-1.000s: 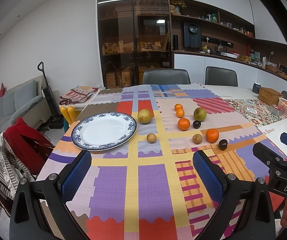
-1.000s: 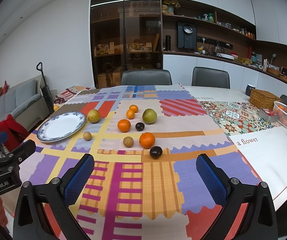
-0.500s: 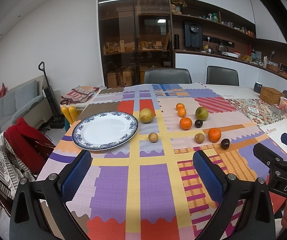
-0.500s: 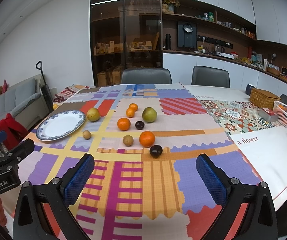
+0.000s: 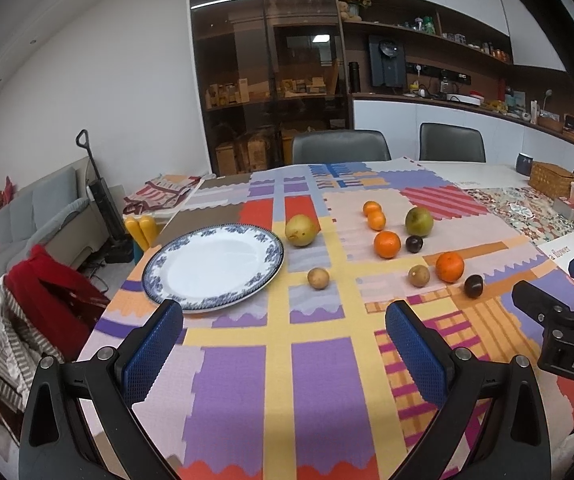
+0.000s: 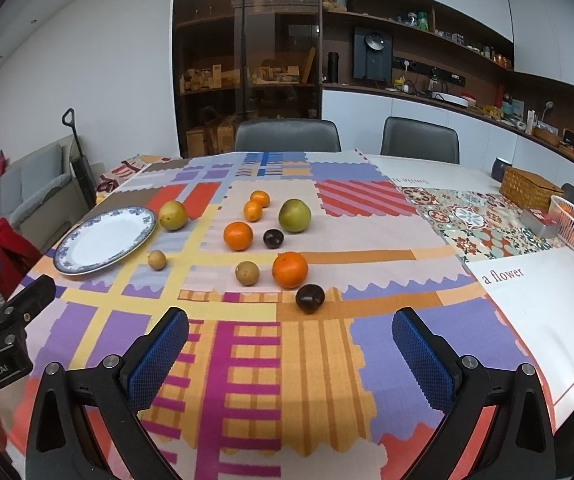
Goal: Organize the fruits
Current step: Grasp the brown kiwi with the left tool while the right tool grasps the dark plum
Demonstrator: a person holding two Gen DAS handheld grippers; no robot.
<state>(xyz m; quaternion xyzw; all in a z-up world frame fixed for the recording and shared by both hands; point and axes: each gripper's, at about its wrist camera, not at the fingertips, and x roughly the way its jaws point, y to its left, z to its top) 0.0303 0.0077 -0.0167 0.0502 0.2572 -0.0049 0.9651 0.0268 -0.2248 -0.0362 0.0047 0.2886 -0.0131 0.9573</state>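
Patchwork cloth (image 6: 247, 360) covers the desk, and both tools hang above its near edge. Left tool (image 5: 285, 344) spread wide, nothing between its pads; right tool (image 6: 289, 350) just as wide. Blue-rimmed plate (image 5: 155, 268) sits bare at left. Pear (image 5: 301, 231) just beside its rim, oranges (image 6: 290, 270) and dark plums (image 6: 310, 298) scattered mid-cloth.

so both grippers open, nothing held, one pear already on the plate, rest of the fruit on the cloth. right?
Not quite: the plate has nothing on it. The yellow pear sits on the cloth just beside the plate's rim, as the left wrist view shows. The rest holds: left gripper and right gripper are open and hold nothing, and the fruit lies on the cloth.
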